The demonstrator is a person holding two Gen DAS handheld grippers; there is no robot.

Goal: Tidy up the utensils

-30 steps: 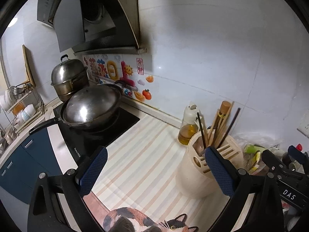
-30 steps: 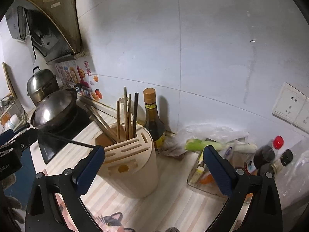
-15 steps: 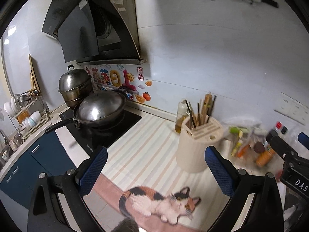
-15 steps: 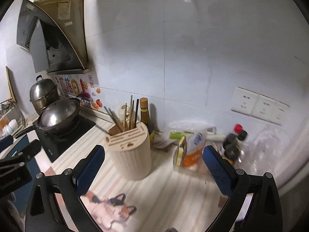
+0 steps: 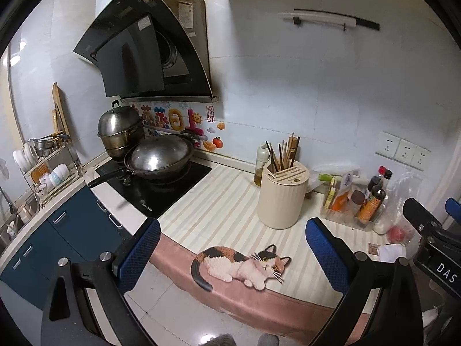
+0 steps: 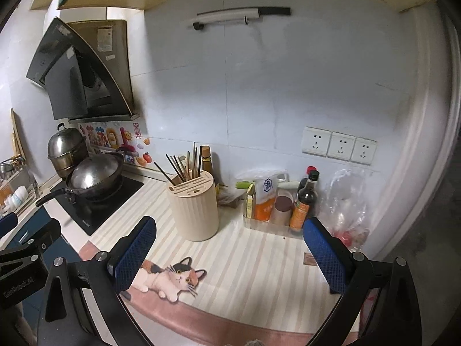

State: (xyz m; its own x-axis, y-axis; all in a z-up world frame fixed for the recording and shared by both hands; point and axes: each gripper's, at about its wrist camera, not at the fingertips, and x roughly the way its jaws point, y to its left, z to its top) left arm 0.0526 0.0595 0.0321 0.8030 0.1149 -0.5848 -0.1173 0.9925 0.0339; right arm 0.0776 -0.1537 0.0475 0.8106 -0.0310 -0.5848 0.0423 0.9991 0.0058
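A cream ribbed utensil holder (image 5: pixel 281 197) (image 6: pixel 193 206) stands on the striped counter mat, with several chopsticks (image 5: pixel 283 152) (image 6: pixel 185 164) upright in its top. My left gripper (image 5: pixel 232 255) hangs open in front of the counter edge, well short of the holder, with nothing between its blue pads. My right gripper (image 6: pixel 229 255) is open too, held back from the counter with the holder ahead and to its left. Each view catches part of the other gripper at its side edge.
A wok (image 5: pixel 160 158) and a steel pot (image 5: pixel 119 132) sit on the black cooktop at left. A dish rack (image 5: pixel 46 167) is at far left. A clear tray of sauce bottles (image 6: pixel 291 201) and a plastic bag (image 6: pixel 350 201) crowd the right corner. A cat picture (image 5: pixel 245 263) marks the mat's front edge.
Both grippers have drawn back and up from the utensil holder, which now looks much smaller. More of the counter, mat edge and wall has come into view. Both stay open.
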